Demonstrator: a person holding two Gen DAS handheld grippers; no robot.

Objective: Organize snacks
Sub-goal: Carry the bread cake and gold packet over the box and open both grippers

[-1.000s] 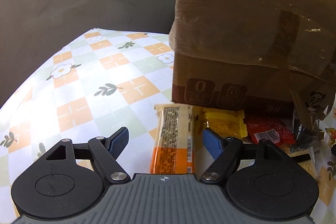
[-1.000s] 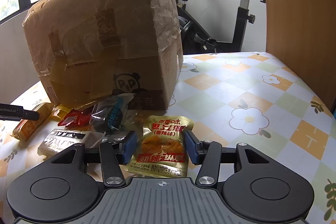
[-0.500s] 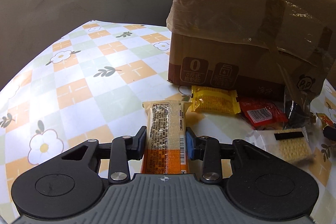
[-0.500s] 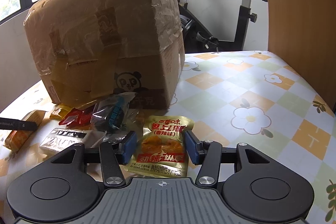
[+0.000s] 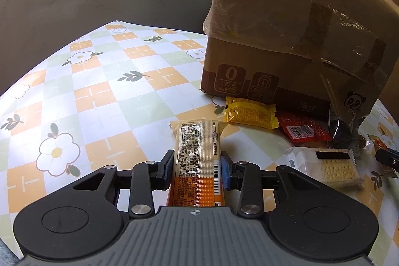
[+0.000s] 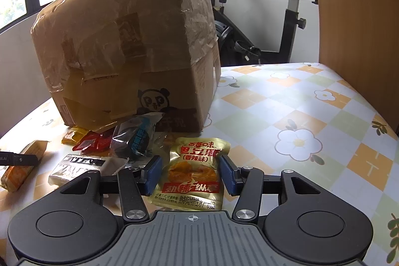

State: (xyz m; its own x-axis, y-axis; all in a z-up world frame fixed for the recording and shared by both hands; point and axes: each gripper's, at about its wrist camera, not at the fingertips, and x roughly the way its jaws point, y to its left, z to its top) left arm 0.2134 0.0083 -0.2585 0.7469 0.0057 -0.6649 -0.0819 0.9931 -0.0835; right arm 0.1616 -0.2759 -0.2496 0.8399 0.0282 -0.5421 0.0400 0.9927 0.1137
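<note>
My left gripper (image 5: 197, 159) is shut on a long orange-and-beige snack bar (image 5: 197, 139), its pads pressing both long sides. In the right wrist view the same bar (image 6: 22, 166) lies at the far left. My right gripper (image 6: 190, 166) is open around a gold pouch (image 6: 192, 173) with red print that lies flat on the table, with a slim gap at the left pad. A yellow packet (image 5: 250, 112), a red packet (image 5: 301, 130), a dark packet (image 6: 136, 139) and a cracker pack (image 5: 331, 168) lie in front of the taped cardboard box (image 6: 124, 41).
The flower-patterned tablecloth (image 5: 99, 91) stretches left of the box (image 5: 286, 29). A grey wall rises behind it. An exercise bike (image 6: 286, 17) stands behind the table, and a wooden panel (image 6: 354, 4) borders its right edge.
My left jaws have closed onto the snack bar and drawn it back from the box. The right gripper and the gold pouch have not moved.
</note>
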